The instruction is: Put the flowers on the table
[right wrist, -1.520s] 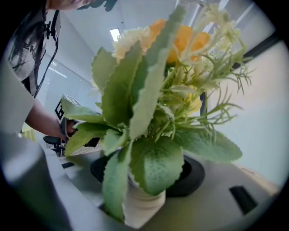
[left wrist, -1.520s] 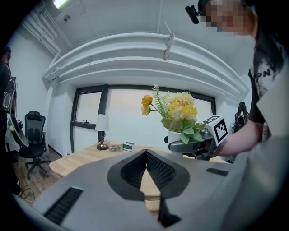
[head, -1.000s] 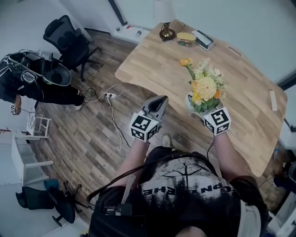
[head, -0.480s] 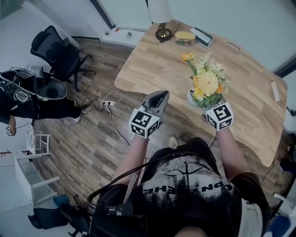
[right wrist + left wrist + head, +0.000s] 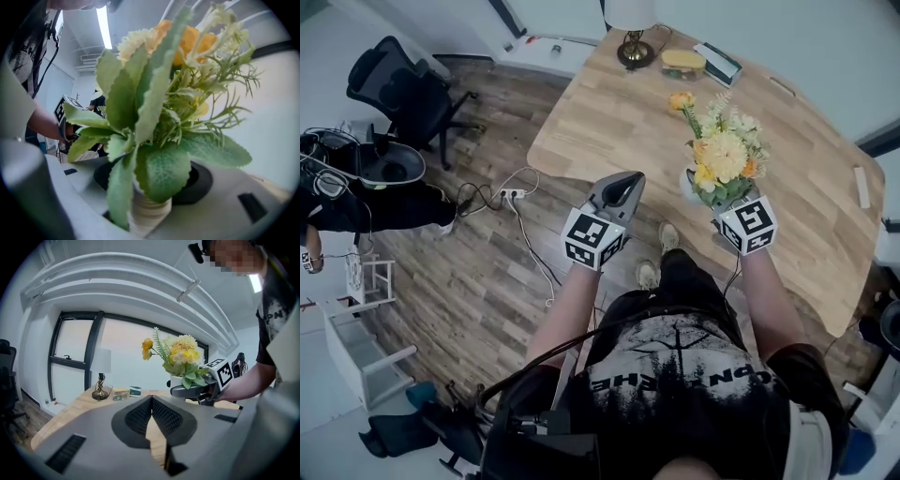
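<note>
Over the near edge of the wooden table point(image 5: 609, 103), at about 1 o'clock from the person's chest, the right gripper point(image 5: 712, 202) has its jaws spread wide around a small white ribbed vase point(image 5: 685, 184), one pad pressed against each side. That vase holds the flowers point(image 5: 727, 155): a big pale-yellow bloom, smaller orange and cream ones, feathery sprigs, and broad fuzzy green leaves drooping over the rim. One orange bud stands out on a long stem toward 11 o'clock. Whether the vase's base meets the wood cannot be told.

At 11 o'clock from the chest, the left gripper point(image 5: 623, 187) is closed, its jaw tips meeting with nothing between them, held over the floor just beside the table edge.

At the table's far end, toward 12 o'clock, sit a lamp base point(image 5: 636, 52) and a low round tub point(image 5: 683, 59) with a yellow top; its contents cannot be made out.
</note>
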